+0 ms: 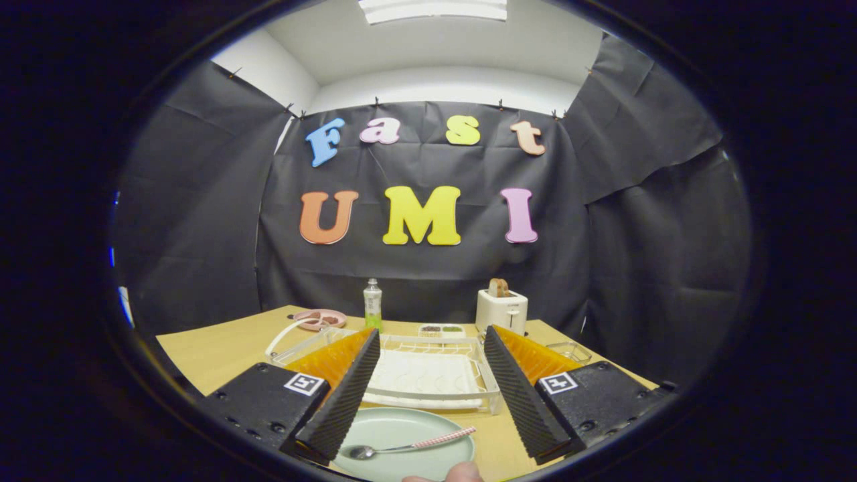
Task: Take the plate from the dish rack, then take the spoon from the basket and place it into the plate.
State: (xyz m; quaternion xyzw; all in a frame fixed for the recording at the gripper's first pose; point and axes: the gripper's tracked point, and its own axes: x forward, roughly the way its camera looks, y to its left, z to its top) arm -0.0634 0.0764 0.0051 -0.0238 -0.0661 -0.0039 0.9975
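The gripper (426,388) holds its two black ribbed fingers (345,395) wide apart, with nothing between them to squeeze. Down between the fingers, on the light wooden table (214,351), sits the round pale green plate (402,428). The shiny metal spoon with a pink dotted handle (408,446) lies across the plate (its bowl points to the left finger). Just beyond the plate is the white wire dish rack (428,375). Farther back stand a small green bottle (372,304), a white toaster with bread (501,309), and a pink dish (320,319). A fingertip (462,472) peeks in beside the plate.
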